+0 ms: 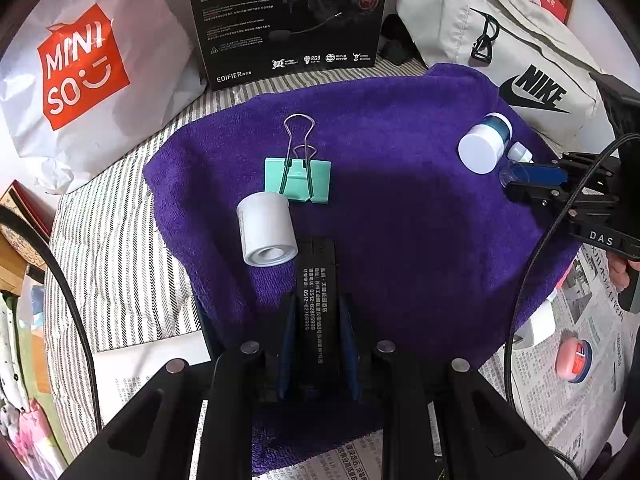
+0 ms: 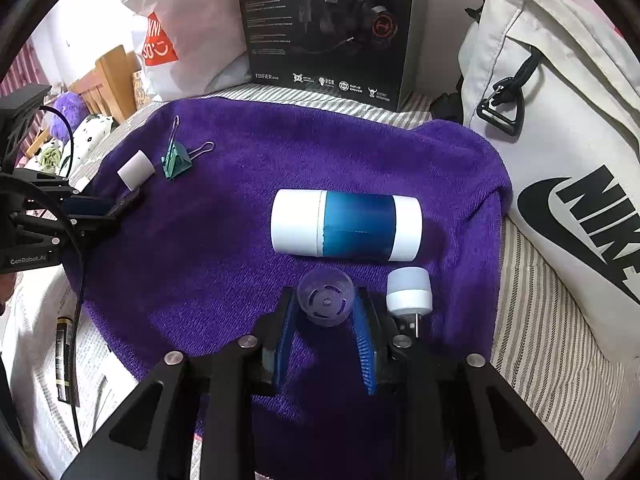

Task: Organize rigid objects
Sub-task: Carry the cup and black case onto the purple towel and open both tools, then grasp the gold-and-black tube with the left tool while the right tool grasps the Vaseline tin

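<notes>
left gripper [image 1: 316, 344] fingers narrowly parted, clamping; right gripper [image 2: 326, 320] fingers wider, also gripping

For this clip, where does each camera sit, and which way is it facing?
Left wrist: on the left gripper, facing across the purple towel toward the headset box; its jaws hold a black stick; the right gripper shows.
Right wrist: on the right gripper, jaws around a clear cap, facing the blue-and-white bottle.
Shared: towel, binder clip, bottle, box.
</notes>
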{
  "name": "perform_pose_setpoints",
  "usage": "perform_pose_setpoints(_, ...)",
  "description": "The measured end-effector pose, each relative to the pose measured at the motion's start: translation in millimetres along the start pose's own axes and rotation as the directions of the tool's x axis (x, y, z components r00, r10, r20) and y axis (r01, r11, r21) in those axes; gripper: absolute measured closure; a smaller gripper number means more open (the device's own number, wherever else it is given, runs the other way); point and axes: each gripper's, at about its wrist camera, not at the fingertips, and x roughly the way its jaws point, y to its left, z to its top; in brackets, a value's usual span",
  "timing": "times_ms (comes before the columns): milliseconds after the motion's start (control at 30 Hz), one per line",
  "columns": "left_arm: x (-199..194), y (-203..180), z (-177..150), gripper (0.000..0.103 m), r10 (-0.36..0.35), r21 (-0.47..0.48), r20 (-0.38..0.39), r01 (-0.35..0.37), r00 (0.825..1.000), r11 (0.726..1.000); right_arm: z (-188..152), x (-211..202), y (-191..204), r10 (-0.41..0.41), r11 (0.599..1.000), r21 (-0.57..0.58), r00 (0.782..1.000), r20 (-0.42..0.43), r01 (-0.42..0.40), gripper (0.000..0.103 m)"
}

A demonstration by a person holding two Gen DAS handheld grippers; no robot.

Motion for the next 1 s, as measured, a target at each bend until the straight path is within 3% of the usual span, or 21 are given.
perform_pose_setpoints(100,-1,-1,-2,0.077,0.004,-0.001,-0.002,-0.004,1.0,1.0,-2,-2,-1,0.005,1.0,0.02,1.0,-0.011,-0.005,0.061)
perform_pose_setpoints(233,-3,-4,-5,0.064,-0.012,-0.004,-0.007,0.012,1.0,1.0,-8,-12,-2,-0.004,0.999,0.041,1.0,-0.014,0.005,0.061)
perform_pose_setpoints(367,-9,-3,-8,0.064,-0.002,-0.031,-0.007,0.002,1.0,1.0,-16,-33,-1,-0.009,0.998,0.064,1.0,0.007,0.008,0.06)
perform_pose_setpoints(500,-38,-6,-18,0.063,0.018,-0.062,0.042,-0.016,0.999,0.998,-28,-57,4,-0.026,0.997,0.072,0.999,0.03,0.023,0.056)
perform_pose_setpoints(700,-72,-22,-46,0.055,0.048,-0.055,0.078,-0.043,0.996,0.998,-54,-92,18,-0.032,0.996,0.082,0.998,0.057,0.027,0.055)
perform_pose_setpoints(1000,-60,-42,-101,0.052,-0.06,-0.218,0.05,0.069,0.997,0.973,-98,-112,37,0.026,0.988,0.148,0.997,0.071,-0.036,0.054)
